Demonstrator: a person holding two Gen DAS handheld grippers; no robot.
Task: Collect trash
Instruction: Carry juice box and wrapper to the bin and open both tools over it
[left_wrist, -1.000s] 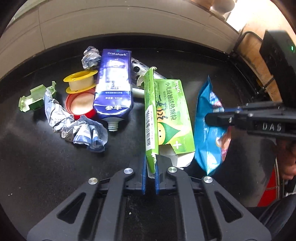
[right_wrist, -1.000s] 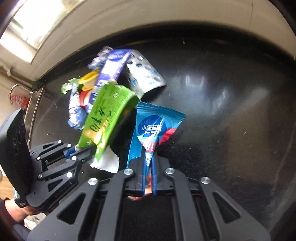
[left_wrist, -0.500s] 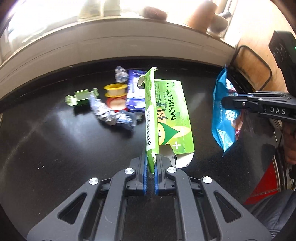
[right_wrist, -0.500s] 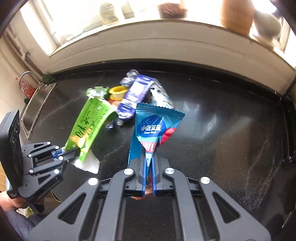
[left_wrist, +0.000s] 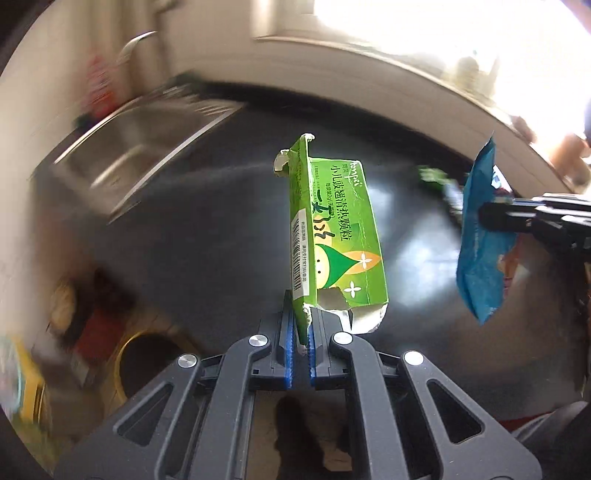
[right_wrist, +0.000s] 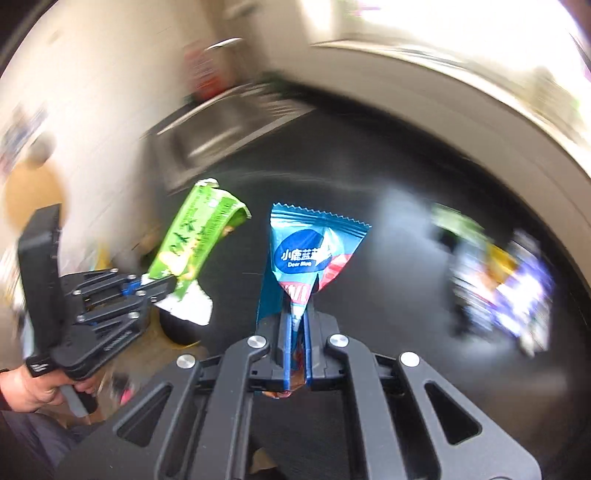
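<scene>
My left gripper (left_wrist: 301, 341) is shut on a torn green carton (left_wrist: 332, 236) and holds it upright above the black counter (left_wrist: 207, 236). My right gripper (right_wrist: 295, 354) is shut on a blue snack wrapper (right_wrist: 306, 254) and holds it in the air. Each sees the other: the left gripper (right_wrist: 162, 288) with the green carton (right_wrist: 192, 243) is at the left of the right wrist view, the right gripper (left_wrist: 491, 218) with the blue wrapper (left_wrist: 480, 236) at the right of the left wrist view. The other trash (right_wrist: 495, 288) lies blurred on the counter at right.
A steel sink (left_wrist: 140, 147) is set in the counter at the far left, also in the right wrist view (right_wrist: 221, 129). A yellow-rimmed bin (left_wrist: 147, 365) stands on the floor below the counter edge, lower left. A pale wall ledge (left_wrist: 406, 107) runs behind.
Both grippers have swung left with their items, away from the trash pile. The sink and the floor bin have come into view; the pile now sits far right and blurred.
</scene>
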